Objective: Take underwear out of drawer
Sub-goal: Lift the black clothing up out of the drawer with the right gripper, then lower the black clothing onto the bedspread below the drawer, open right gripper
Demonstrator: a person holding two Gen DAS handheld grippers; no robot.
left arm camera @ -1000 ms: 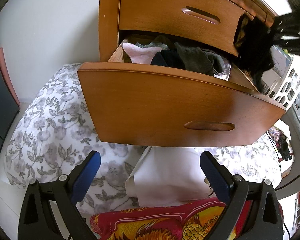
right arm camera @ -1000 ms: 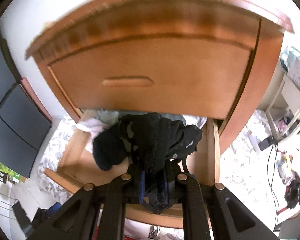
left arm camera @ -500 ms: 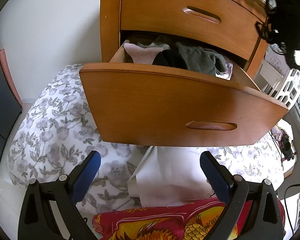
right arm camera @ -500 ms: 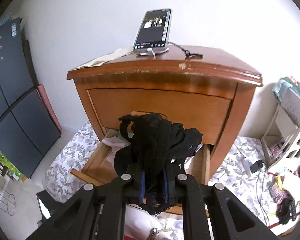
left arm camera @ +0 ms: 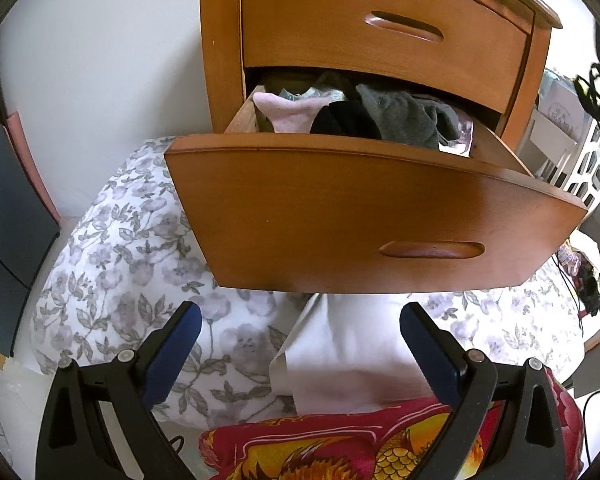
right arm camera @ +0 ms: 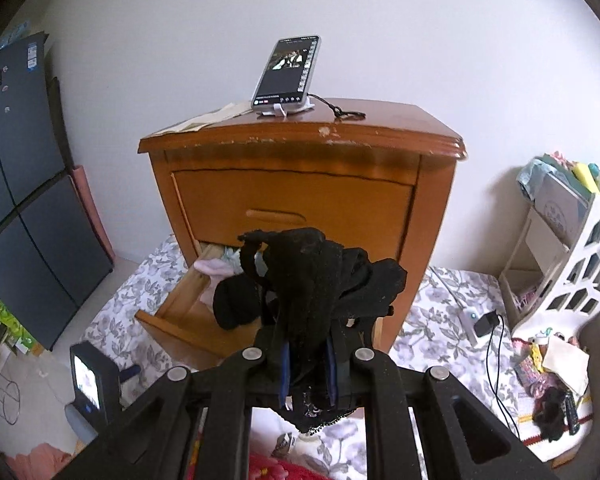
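**Black underwear held clear of the drawer**

The right gripper (right arm camera: pixel 306 364), tilted downward, clenches the black underwear (right arm camera: pixel 316 280) between its pads, with the open drawer (right arm camera: pixel 188 312) beyond and below. The left gripper (left arm camera: pixel 300 344) hangs released, angled down below the drawer front (left arm camera: pixel 340 216).

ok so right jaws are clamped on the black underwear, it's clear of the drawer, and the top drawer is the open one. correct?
Not quite: the open one is the lower drawer; the top drawer is closed, as the left wrist view shows. The rest holds: the right gripper has its jaws clamped on the black underwear, which is clear of the drawer.
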